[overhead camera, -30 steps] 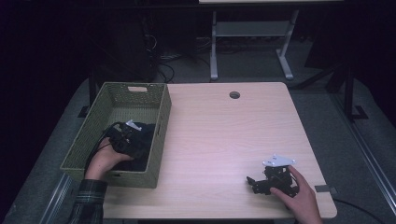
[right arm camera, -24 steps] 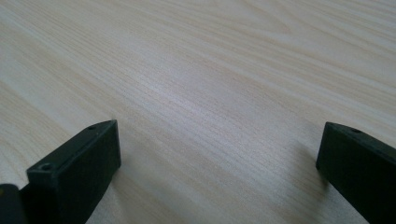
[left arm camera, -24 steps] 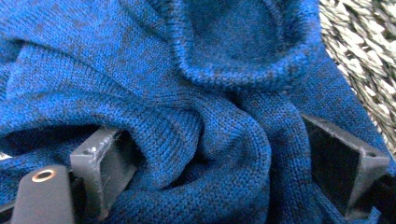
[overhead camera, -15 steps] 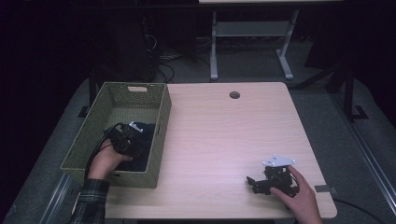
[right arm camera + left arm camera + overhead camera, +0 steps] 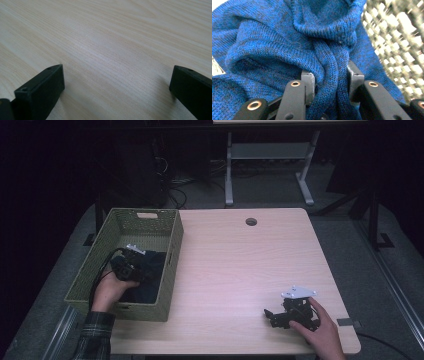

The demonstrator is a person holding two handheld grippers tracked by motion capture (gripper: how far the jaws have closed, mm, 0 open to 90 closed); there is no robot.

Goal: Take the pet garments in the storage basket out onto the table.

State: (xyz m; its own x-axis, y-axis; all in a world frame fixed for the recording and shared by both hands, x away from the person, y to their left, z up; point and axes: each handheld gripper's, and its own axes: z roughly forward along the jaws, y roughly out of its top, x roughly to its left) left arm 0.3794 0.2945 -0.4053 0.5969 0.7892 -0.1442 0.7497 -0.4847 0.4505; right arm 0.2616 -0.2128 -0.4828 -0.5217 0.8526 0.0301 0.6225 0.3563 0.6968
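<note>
at far left of the worktop [image 5: 235, 265], a green woven basket [image 5: 150, 220] standing at the edge, handle slot in its far wall. inside the basket, a dark blue knitted garment [image 5: 274, 42] lying bunched toward the wall that faces the worktop's middle. down in the basket on that garment, the left gripper [image 5: 131, 268], held by the left hand [image 5: 109, 290] with a plaid sleeve behind it and a cable looping off toward the basket's outer wall. seen in the left gripper view: fingers [image 5: 308, 82] just drawn together, now narrow and pinching a thick fold of the blue knit between the pads, basket weave showing pale beyond the garment. right of the basket, bare pale wood, with a round cable hole [image 5: 251, 221] near the far edge. well to the right of the basket, near the front edge, the right gripper [image 5: 275, 316] resting low on the worktop in the right hand [image 5: 320, 325], grey three-cornered plate on top, pointing back toward the basket. seen in the right gripper view: fingers [image 5: 42, 87] spread wide with bare wood between them, gripping nothing.
</note>
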